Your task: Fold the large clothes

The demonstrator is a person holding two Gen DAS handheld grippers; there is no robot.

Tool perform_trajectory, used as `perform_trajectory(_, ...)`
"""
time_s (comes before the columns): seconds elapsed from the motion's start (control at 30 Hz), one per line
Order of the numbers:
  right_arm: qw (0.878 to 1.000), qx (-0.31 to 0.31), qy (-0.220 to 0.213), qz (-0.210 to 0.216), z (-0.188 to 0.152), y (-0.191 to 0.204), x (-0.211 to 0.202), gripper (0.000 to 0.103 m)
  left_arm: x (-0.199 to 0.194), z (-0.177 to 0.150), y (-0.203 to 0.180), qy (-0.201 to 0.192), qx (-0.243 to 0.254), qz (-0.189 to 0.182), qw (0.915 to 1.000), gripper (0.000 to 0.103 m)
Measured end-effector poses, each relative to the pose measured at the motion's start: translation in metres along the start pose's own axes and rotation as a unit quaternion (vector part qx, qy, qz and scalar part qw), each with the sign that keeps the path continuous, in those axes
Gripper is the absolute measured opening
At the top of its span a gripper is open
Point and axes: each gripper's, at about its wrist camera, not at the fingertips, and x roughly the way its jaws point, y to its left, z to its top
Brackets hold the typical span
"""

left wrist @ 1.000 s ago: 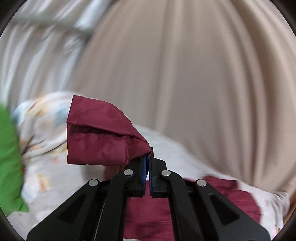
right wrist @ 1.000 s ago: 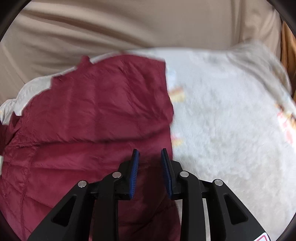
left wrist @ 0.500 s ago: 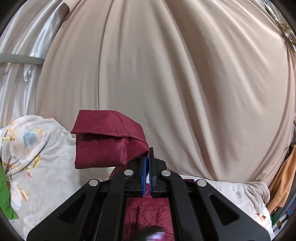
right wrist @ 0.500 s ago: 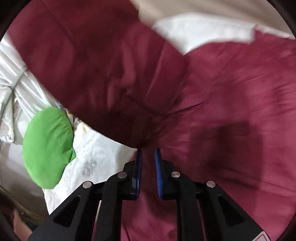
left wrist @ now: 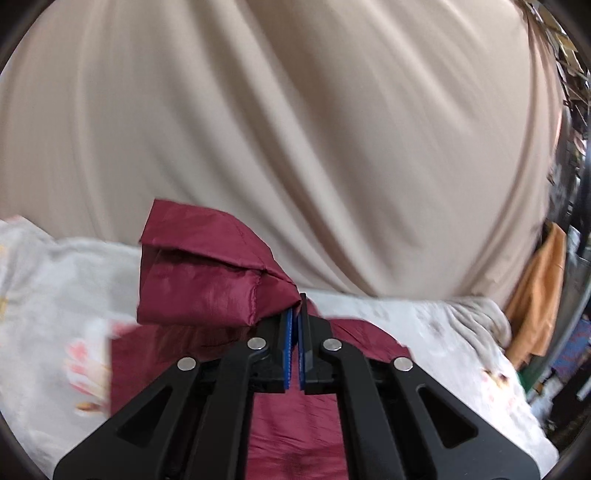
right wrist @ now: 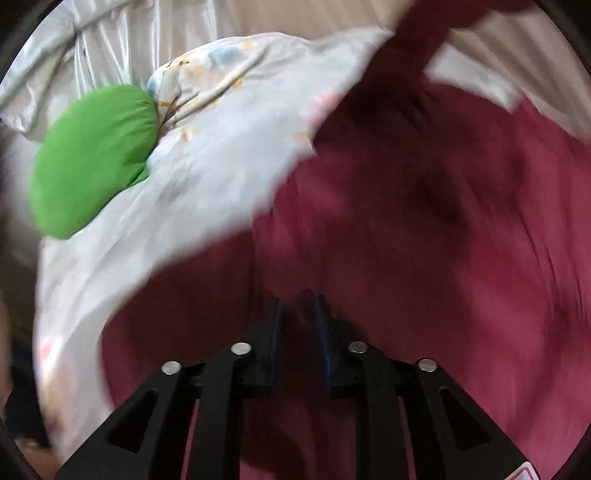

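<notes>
A maroon padded jacket (right wrist: 424,221) lies spread on the bed. My left gripper (left wrist: 295,310) is shut on a folded end of the jacket (left wrist: 207,273) and holds it lifted above the rest of the garment. My right gripper (right wrist: 299,306) hovers low over the jacket body in a blurred view. Its jaws are opening, a narrow gap shows between the blue pads (right wrist: 277,332), and I see no cloth pinched between them.
A white flowered bed cover (right wrist: 207,155) lies under the jacket. A green cushion (right wrist: 92,158) rests at its far left by a silvery drape (right wrist: 92,29). A beige curtain (left wrist: 295,129) hangs behind the bed, and an orange cloth (left wrist: 535,295) hangs at the right.
The left gripper carried the held jacket end to the right along the curtain. The right gripper swung across the jacket toward the green cushion, its jaws narrowing and then parting a little.
</notes>
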Motion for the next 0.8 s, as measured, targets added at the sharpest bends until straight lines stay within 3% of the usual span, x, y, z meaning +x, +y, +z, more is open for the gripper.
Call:
perform_trajectory(0.07,0.997,0.071,-0.024,0.023,-0.035,-0.033,-0.035,0.020,0.031,-0.020,-0.016,0.028,-0.008,-0.014,0.9995,0.008)
perform_trajectory(0.1,0.992,0.116,-0.049,0.025,-0.058,-0.055,-0.061,0.020,0.043,-0.031,-0.019,0.039,-0.016,-0.019,0.9989,0.025)
perform_trajectory(0.13,0.987,0.147,-0.071,0.007,-0.075,-0.072,-0.081,0.021,0.063,-0.050,-0.022,0.059,-0.035,-0.031,0.9972,0.053)
perform_trajectory(0.17,0.982,0.166,-0.088,-0.013,-0.086,-0.081,-0.096,0.022,0.076,-0.064,-0.025,0.073,-0.046,-0.035,0.9956,0.062)
perform_trajectory(0.3,0.957,0.238,-0.156,-0.065,-0.124,-0.124,-0.158,0.024,0.116,-0.132,-0.027,0.149,-0.084,-0.038,0.9846,0.064)
perform_trajectory(0.4,0.941,0.254,-0.195,-0.111,-0.128,-0.144,-0.193,0.027,0.102,-0.155,-0.008,0.164,-0.117,-0.060,0.9777,0.064)
perform_trajectory(0.47,0.930,0.255,-0.218,-0.148,-0.118,-0.155,-0.208,0.033,0.075,-0.156,0.017,0.152,-0.135,-0.062,0.9772,0.072)
perform_trajectory(0.5,0.928,0.253,-0.229,-0.151,-0.108,-0.161,-0.212,0.038,0.062,-0.154,0.031,0.140,-0.143,-0.053,0.9783,0.081)
perform_trajectory(0.53,0.926,0.253,-0.235,-0.151,-0.103,-0.163,-0.211,0.041,0.044,-0.152,0.055,0.122,-0.160,-0.030,0.9792,0.086)
perform_trajectory(0.6,0.924,0.255,-0.242,-0.149,-0.080,-0.180,-0.207,0.045,0.024,-0.152,0.096,0.104,-0.189,0.013,0.9764,0.086)
perform_trajectory(0.67,0.924,0.257,-0.242,-0.150,-0.060,-0.189,-0.195,0.046,0.008,-0.158,0.146,0.099,-0.232,0.061,0.9658,0.087)
perform_trajectory(0.73,0.925,0.258,-0.241,-0.141,-0.036,-0.191,-0.185,0.046,0.000,-0.168,0.181,0.099,-0.276,0.085,0.9524,0.086)
perform_trajectory(0.77,0.926,0.255,-0.242,-0.135,-0.025,-0.191,-0.181,0.047,-0.004,-0.176,0.200,0.101,-0.307,0.093,0.9416,0.086)
perform_trajectory(0.8,0.930,0.249,-0.239,-0.128,-0.013,-0.193,-0.172,0.054,-0.005,-0.183,0.212,0.101,-0.326,0.092,0.9354,0.086)
